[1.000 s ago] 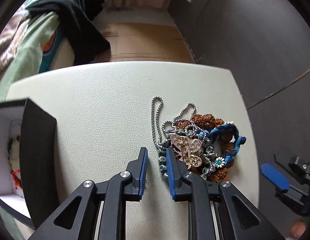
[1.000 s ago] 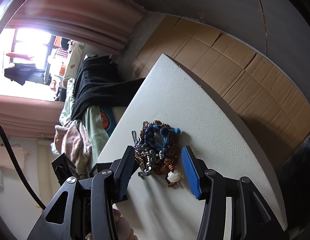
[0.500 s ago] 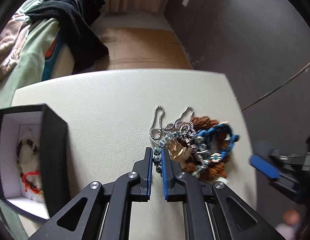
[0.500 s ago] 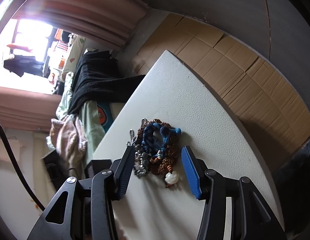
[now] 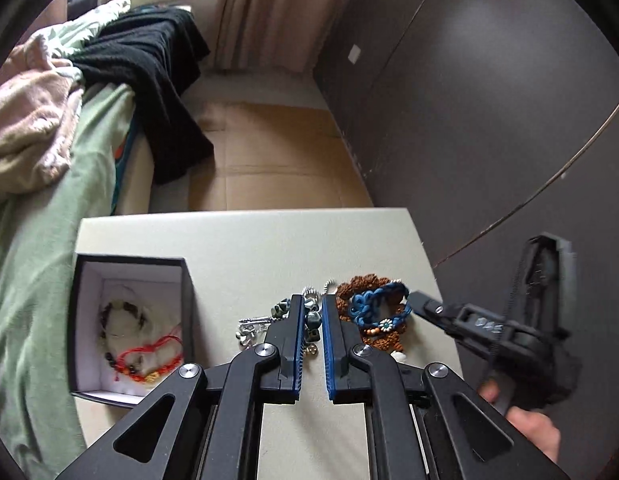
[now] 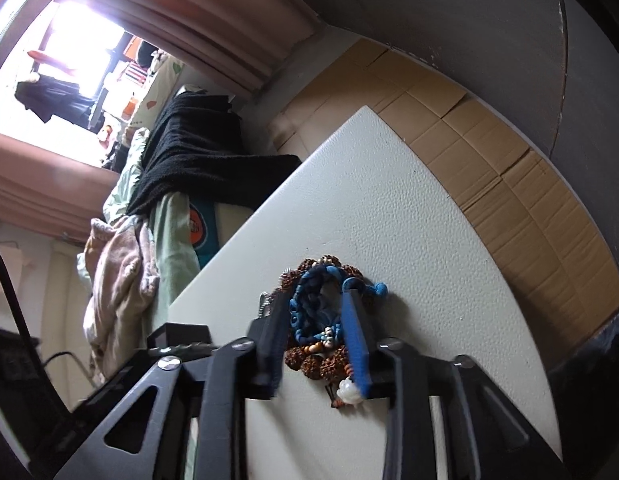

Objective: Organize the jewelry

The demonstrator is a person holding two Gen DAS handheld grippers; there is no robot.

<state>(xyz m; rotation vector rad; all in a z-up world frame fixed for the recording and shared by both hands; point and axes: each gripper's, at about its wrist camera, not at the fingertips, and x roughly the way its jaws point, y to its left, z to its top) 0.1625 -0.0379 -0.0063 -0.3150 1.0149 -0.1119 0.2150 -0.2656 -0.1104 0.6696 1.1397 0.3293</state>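
My left gripper [image 5: 311, 300] is shut on a grey-green stone-bead bracelet [image 5: 313, 322] and holds it above the white table [image 5: 269, 248]. A silver chain [image 5: 251, 322] trails from the beads to the left. My right gripper [image 6: 309, 302] is down on the remaining pile. Its jaws are closing on a blue braided bracelet [image 6: 313, 312], which fills the gap, and both pads touch it. Under it lies a brown seed-bead bracelet [image 6: 325, 364] with a white charm [image 6: 347, 392]. At the left, an open black box [image 5: 187, 300] holds several bracelets.
A bed with a green sheet [image 5: 37, 264], a pink blanket [image 5: 25, 128] and a black garment [image 5: 157, 60] borders the table's left side. Beyond the far edge are a cardboard-covered floor [image 5: 277, 152] and a dark wall [image 5: 489, 100]. A person's hand [image 5: 533, 428] grips the right tool.
My left gripper shut on the stone beads and rose, pulling them and the chain out of the pile; the box came fully into view. My right gripper's jaws narrowed around the blue bracelet.
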